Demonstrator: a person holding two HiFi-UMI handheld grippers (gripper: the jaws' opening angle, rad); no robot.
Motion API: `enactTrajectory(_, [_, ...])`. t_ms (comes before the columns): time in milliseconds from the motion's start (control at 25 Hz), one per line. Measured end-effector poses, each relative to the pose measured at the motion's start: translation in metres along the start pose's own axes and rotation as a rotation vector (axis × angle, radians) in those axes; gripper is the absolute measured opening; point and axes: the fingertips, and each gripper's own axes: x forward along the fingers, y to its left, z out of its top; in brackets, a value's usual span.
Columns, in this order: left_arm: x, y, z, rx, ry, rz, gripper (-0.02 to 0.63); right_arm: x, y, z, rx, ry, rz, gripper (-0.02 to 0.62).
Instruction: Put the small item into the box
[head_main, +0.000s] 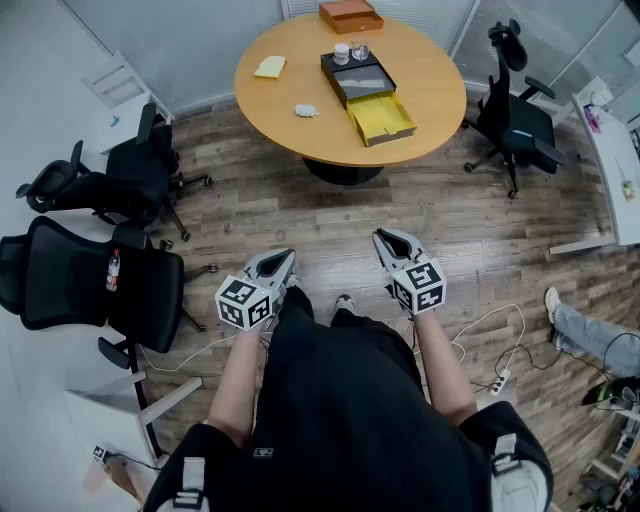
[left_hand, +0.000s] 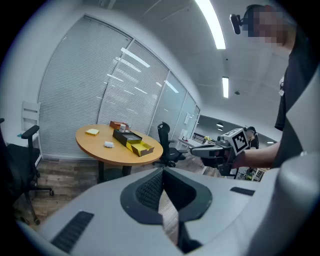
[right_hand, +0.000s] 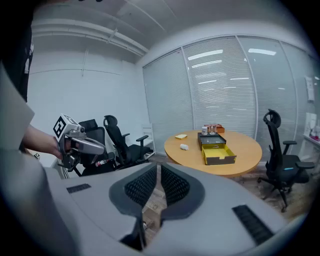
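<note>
Small white item (head_main: 306, 110): is lying on the round table (head_main: 430, 70), near the open yellow box (head_main: 380, 117) but outside it. Left gripper (head_main: 282, 258) and right gripper (head_main: 386, 239): both are hanging clenched and empty, well apart from the table. The whole task is still waiting.

Round wooden table (head_main: 430, 110) at upper centre, plank floor (head_main: 300, 235) beneath, two black office chairs (head_main: 90, 285) at left, third chair (head_main: 515, 120) at upper right, white desk (head_main: 612, 175) at right edge, glass walls with blinds (left_hand: 90, 85), ceiling strip lights (left_hand: 212, 22)

Indistinct small item (head_main: 306, 110), perhaps tissue
</note>
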Motion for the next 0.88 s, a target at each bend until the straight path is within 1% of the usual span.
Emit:
enactTrajectory(160, [0.001, 0.002, -0.001, -0.008, 0.001, 0.002, 0.006, 0.002, 0.000, 0.000, -0.001, 0.000, 0.010, 0.023])
enactTrajectory(320, [0.009, 0.004, 0.000, -0.016, 0.000, 0.003, 0.006, 0.006, -0.011, 0.000, 0.066, -0.016, 0.017, 0.023])
enactTrajectory(480, [0.015, 0.008, 0.001, -0.021, 0.001, -0.001, 0.006, 0.010, -0.020, -0.002, 0.055, 0.002, 0.010, 0.023])
enactTrajectory(640, [0.019, 0.022, 0.001, -0.032, 0.010, -0.008, 0.006, 0.021, -0.025, -0.007, 0.064, 0.021, -0.001, 0.023])
enactTrajectory(880, [0.030, 0.045, 0.012, -0.044, 0.025, -0.029, 0.006, 0.042, -0.028, -0.001, 0.102, 0.032, 0.000, 0.023])
